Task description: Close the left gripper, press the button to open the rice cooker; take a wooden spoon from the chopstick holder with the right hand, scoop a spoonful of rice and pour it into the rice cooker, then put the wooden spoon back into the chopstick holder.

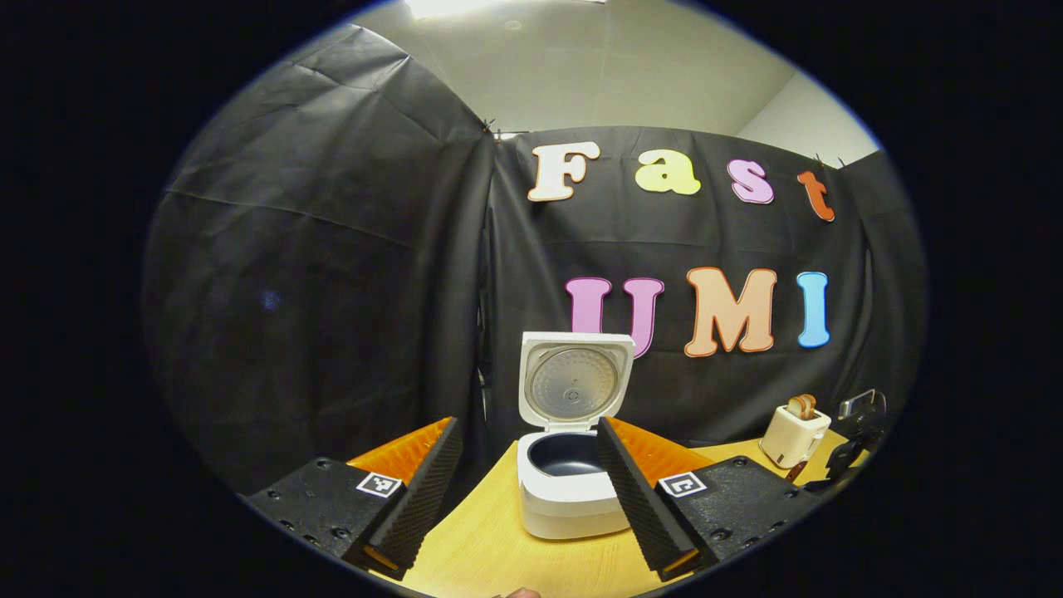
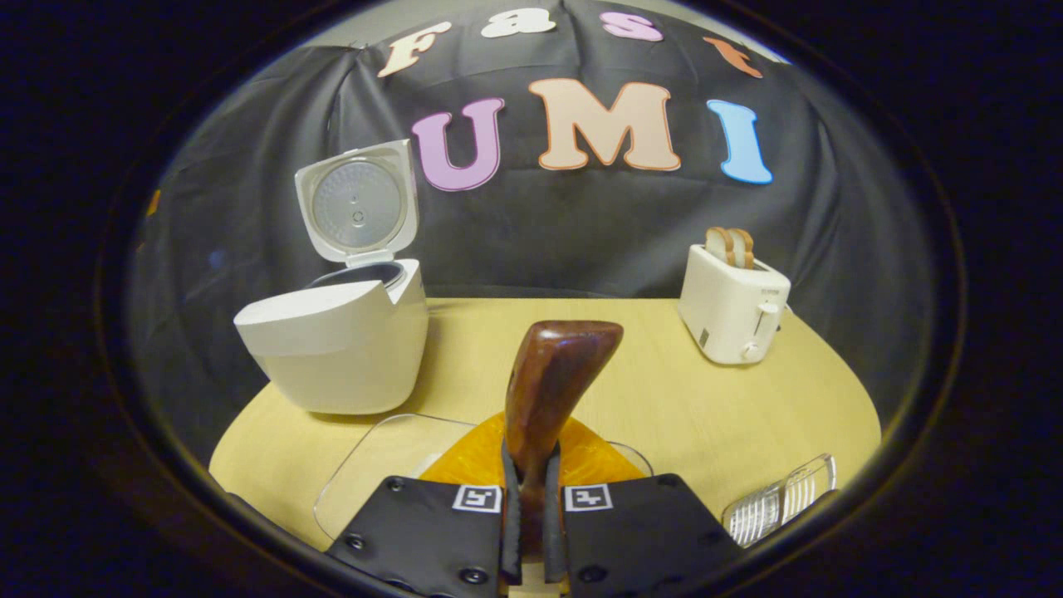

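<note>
In the right gripper view, the white rounded rice cooker (image 2: 336, 340) is standing at the far left of the pale wooden table (image 2: 631, 399), its lid (image 2: 357, 203) tipped fully up and its dark inner pot (image 2: 361, 274) lying exposed, so the button step looks done. Moving right, a clear shallow container (image 2: 374, 461) is sitting just in front of the right gripper (image 2: 531, 498), whose two fingers are pressing closed on the handle of the dark brown wooden spoon (image 2: 552, 390). The spoon's long axis is running straight forward and upward along the fingers, its bowl end tilting slightly right. Whether any rice is lying in the bowl I cannot tell. The cooker's opening is lying up and to the left of the spoon tip, apart from it, so the coming move probably calls for a leftward swing and a roll of the spoon over the pot. Farther right, a white toaster (image 2: 731, 303) holding two bread slices is standing well apart, and a ribbed clear object (image 2: 781, 498) is lying at the table's near right edge.

In the left gripper view, the left gripper (image 1: 527, 490) is hovering with fingers spread wide and gripping nothing, with the open cooker (image 1: 569, 490) lying directly ahead between them.
</note>
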Demonstrator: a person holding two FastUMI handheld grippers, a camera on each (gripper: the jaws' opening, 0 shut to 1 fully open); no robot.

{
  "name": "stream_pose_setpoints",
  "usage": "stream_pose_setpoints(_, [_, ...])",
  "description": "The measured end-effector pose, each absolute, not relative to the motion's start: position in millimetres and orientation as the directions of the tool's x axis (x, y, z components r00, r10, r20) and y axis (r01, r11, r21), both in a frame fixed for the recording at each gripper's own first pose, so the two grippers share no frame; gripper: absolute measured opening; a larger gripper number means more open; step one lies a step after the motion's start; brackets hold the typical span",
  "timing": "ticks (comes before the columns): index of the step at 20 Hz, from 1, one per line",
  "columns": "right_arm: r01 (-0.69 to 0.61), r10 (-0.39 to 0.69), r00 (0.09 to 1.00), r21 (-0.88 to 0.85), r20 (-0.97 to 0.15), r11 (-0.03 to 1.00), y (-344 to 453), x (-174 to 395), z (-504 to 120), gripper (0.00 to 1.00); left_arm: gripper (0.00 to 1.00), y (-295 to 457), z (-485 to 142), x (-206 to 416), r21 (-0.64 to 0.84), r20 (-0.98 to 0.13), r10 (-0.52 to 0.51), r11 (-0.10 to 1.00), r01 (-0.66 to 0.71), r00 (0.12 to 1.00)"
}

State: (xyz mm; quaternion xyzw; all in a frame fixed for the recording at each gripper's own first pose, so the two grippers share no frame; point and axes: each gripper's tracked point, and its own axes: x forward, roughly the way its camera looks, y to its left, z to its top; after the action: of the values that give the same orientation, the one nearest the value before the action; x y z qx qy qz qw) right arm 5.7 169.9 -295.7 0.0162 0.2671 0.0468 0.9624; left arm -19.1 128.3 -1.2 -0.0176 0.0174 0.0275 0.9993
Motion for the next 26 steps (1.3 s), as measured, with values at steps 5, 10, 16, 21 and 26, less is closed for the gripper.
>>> stream_pose_setpoints(5, [-0.044,0.120,0.828,0.151,-0.548,0.988,182.5,-3.7,-304.9,0.12,0.95,128.7,-3.8,-17.3,-0.038,-0.039,0.048,0.998,-0.050,0.998])
stream_pose_setpoints(10, [0.013,0.154,0.801,0.275,-0.578,0.961,186.4,-3.0,-312.6,0.12,0.95,131.4,-3.0,-19.4,-0.033,-0.036,0.051,0.998,-0.052,0.998])
stream_pose_setpoints(16, [0.243,0.192,0.736,0.517,-0.649,0.821,160.8,2.1,-329.5,0.14,0.95,128.9,-4.3,-20.4,-0.035,-0.039,0.048,0.998,-0.049,0.998])
stream_pose_setpoints(21, [0.306,0.229,0.747,0.628,-0.625,0.715,148.0,9.5,-304.6,0.14,0.94,126.3,0.3,-20.2,-0.036,-0.026,0.046,0.998,-0.047,0.999])
stream_pose_setpoints(26, [0.320,0.267,0.769,0.710,-0.582,0.627,142.4,26.0,-267.8,0.12,0.95,119.3,-0.3,-18.7,-0.045,-0.024,0.034,0.998,-0.035,0.999])
